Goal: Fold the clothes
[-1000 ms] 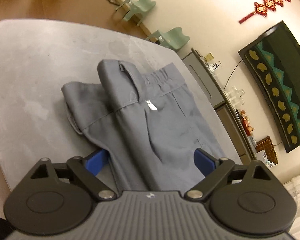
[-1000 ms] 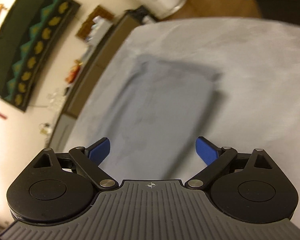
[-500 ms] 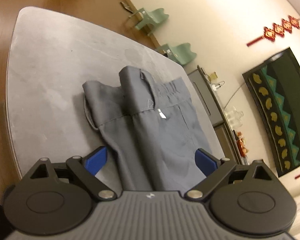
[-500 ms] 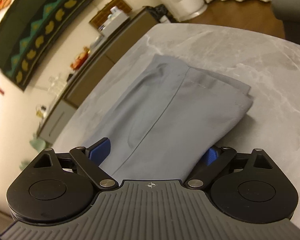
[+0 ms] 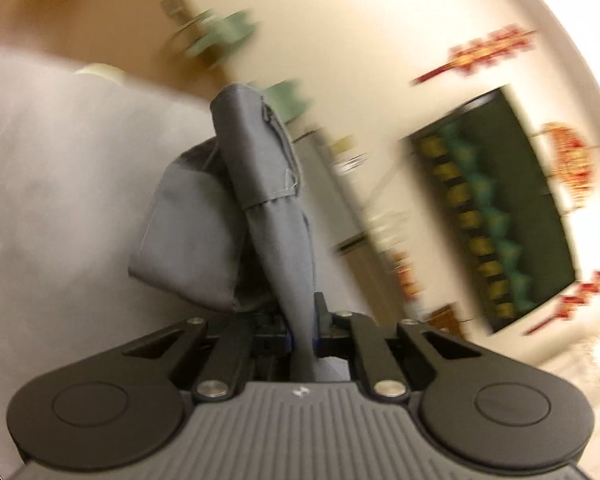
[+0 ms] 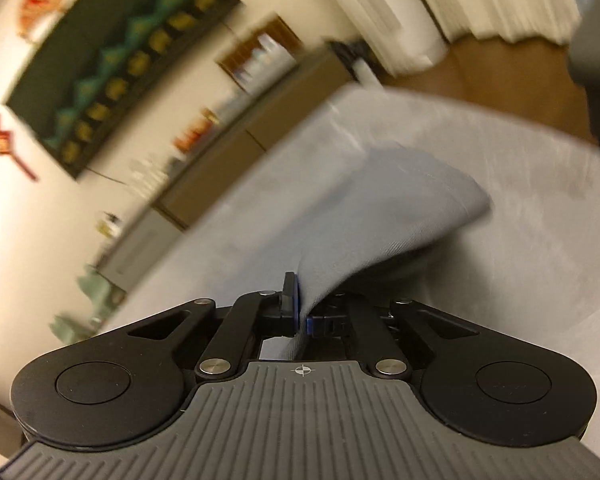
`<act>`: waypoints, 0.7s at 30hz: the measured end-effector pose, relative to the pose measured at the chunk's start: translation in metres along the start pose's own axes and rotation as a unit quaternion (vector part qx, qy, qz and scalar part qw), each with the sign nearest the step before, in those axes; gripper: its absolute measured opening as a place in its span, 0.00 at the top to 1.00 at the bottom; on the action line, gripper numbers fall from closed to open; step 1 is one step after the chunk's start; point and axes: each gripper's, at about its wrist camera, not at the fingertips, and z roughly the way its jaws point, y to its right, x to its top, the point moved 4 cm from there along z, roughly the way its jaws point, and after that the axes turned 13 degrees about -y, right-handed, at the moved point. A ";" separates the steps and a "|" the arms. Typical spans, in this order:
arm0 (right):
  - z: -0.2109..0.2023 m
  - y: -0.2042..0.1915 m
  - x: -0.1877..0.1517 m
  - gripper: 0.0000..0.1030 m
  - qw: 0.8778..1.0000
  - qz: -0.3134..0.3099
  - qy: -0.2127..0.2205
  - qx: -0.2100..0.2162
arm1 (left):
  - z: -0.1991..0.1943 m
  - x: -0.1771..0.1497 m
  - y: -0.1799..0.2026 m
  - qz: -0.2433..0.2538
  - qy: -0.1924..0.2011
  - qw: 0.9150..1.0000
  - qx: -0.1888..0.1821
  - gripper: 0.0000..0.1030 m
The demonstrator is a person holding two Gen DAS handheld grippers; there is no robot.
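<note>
Centrally, each hand-held gripper, left [image 5: 302, 326] and right [image 6: 302, 314], has just closed tight on soft, limp grey cotton trousers [image 5: 268, 208]; hems drape, so pinch edges.

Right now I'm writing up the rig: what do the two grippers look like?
Both match: the left gripper and right gripper have ribbed grey bodies with a small centre mark, round black side discs, black linkage arms with silver rivets, and blue finger pads.

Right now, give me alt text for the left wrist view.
The left gripper is shut on a bunched fold of grey trousers, lifting it above a grey table. Behind, blurred, are a cream wall, green chairs and a dark wall hanging.
</note>
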 end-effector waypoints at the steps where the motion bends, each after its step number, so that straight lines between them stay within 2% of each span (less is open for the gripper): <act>1: -0.017 -0.007 0.000 0.99 1.000 -0.008 0.010 0.009 | -0.014 0.004 0.014 0.006 0.013 1.000 -0.025 0.93; 4: -0.067 -0.028 0.002 0.99 0.998 -0.032 0.033 0.033 | -0.053 0.023 0.067 0.020 0.049 0.995 -0.086 0.94; 6: -0.095 -0.043 0.011 0.99 0.998 -0.046 0.031 0.035 | -0.064 0.040 0.108 0.034 0.068 0.993 -0.091 0.94; 7: -0.109 -0.051 0.016 0.99 0.998 -0.053 0.030 0.036 | -0.058 0.052 0.129 0.041 0.069 0.993 -0.083 0.94; 8: -0.117 -0.058 0.023 0.99 0.997 -0.059 0.024 0.034 | -0.043 0.064 0.145 0.043 0.064 0.995 -0.063 0.94; 11: -0.092 -0.076 0.051 0.98 0.997 -0.066 -0.032 0.002 | 0.069 0.093 0.162 0.050 0.026 0.997 0.043 0.94; 13: -0.041 -0.082 0.070 0.96 0.994 -0.065 -0.081 -0.039 | 0.142 0.112 0.173 0.055 0.001 0.992 0.114 0.92; 14: -0.009 -0.082 0.077 0.94 0.991 -0.064 -0.102 -0.060 | 0.188 0.111 0.160 0.066 -0.027 0.984 0.161 0.90; 15: 0.022 -0.077 0.083 0.74 0.987 -0.061 -0.122 -0.080 | 0.235 0.110 0.148 0.077 -0.054 0.973 0.209 0.87; 16: 0.054 -0.073 0.089 0.49 0.983 -0.059 -0.141 -0.099 | 0.260 0.108 0.131 0.077 -0.071 0.963 0.250 0.88; 17: 0.085 -0.068 0.095 0.41 0.978 -0.057 -0.159 -0.119 | 0.284 0.106 0.114 0.076 -0.087 0.950 0.290 0.88; 18: 0.106 -0.060 0.099 0.41 0.976 -0.044 -0.163 -0.140 | 0.286 0.101 0.107 0.071 -0.083 0.955 0.275 0.89; 19: 0.108 -0.051 0.100 0.40 0.977 -0.031 -0.146 -0.152 | 0.286 0.096 0.100 0.067 -0.079 0.961 0.258 0.88; 21: 0.091 -0.038 0.095 0.41 0.983 -0.031 -0.109 -0.148 | 0.277 0.081 0.099 0.103 -0.088 0.963 0.231 0.87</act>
